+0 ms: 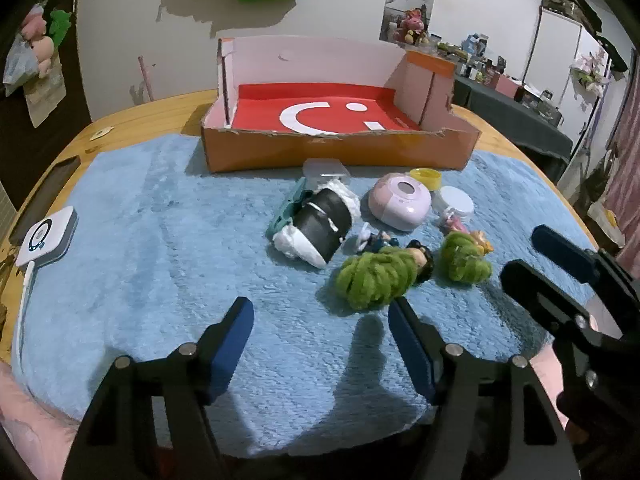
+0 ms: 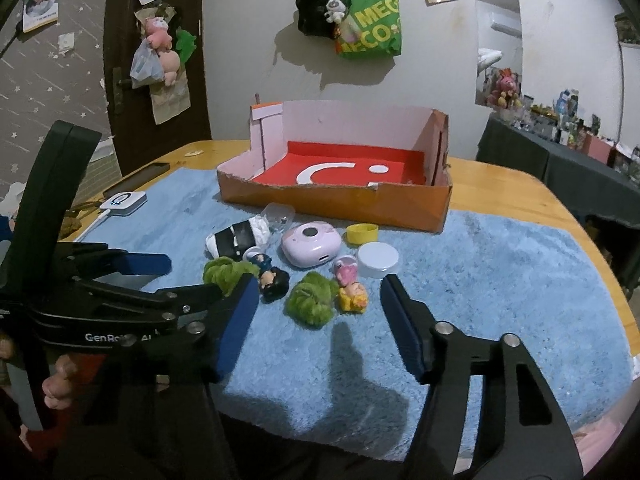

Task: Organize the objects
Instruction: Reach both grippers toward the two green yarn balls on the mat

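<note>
An open orange cardboard box (image 1: 336, 152) (image 2: 340, 204) with a red floor stands at the far side of a blue fluffy mat (image 1: 168, 264) (image 2: 480, 280). In front of it lies a cluster: a black-and-white roll (image 1: 320, 224) (image 2: 234, 238), a pink round device (image 1: 400, 200) (image 2: 310, 246), a white jar (image 1: 456, 200) (image 2: 378, 258), a yellow lid (image 1: 426, 178) (image 2: 362, 233), two green yarn bundles (image 1: 372, 276) (image 2: 312, 298) and small figurines (image 2: 352, 296). My left gripper (image 1: 320, 308) is open over bare mat, just short of the nearer yarn bundle. My right gripper (image 2: 316, 286) is open, near the second bundle, holding nothing.
A white square gadget (image 1: 48, 236) (image 2: 124, 202) with a cable lies at the mat's left edge on the wooden table (image 1: 140, 120). A dark phone-like slab (image 2: 136, 180) lies beyond it. A cluttered dark-covered table (image 2: 560, 152) stands at the right.
</note>
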A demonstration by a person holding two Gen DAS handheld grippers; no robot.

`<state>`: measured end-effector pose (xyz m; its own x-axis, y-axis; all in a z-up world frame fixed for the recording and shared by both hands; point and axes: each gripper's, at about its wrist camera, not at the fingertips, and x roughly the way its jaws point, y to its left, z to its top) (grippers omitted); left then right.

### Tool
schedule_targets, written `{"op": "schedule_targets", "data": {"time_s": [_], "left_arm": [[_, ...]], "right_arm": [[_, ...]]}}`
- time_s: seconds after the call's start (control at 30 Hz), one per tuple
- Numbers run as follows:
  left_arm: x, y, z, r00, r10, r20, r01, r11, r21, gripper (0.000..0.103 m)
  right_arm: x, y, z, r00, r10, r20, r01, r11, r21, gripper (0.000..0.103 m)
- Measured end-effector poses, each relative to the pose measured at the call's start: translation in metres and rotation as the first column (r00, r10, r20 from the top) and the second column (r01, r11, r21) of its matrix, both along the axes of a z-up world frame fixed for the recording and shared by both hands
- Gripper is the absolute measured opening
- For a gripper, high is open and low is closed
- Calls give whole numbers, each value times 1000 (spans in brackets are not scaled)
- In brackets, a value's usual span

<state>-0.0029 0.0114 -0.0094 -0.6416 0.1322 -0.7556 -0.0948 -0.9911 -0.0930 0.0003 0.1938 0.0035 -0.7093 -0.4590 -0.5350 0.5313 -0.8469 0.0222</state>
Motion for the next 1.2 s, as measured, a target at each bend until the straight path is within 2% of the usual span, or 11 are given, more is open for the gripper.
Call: {"op": "schedule_targets", "data": {"time_s": [0.2, 0.3, 0.53, 1.2], "left_arm": [[-1, 1, 0, 1000, -13, -6, 13, 1000, 11, 70], [-3, 2, -2, 1000, -18, 1, 18, 1000, 7, 64], [-8, 4, -5, 1000, -30, 5, 30, 999, 9, 64], [-29, 10, -5, 999, -45, -6, 45, 999, 21, 64]], "right_arm": [[-3, -3, -6, 999, 30, 44, -30, 1000, -7, 47], [-5, -4, -9, 998, 36, 59, -36, 999, -2, 46], [-11, -9, -18, 995, 49, 91, -51, 999, 12, 37], [-36, -11, -31, 991, 38, 128, -42, 999, 23, 36]]}}
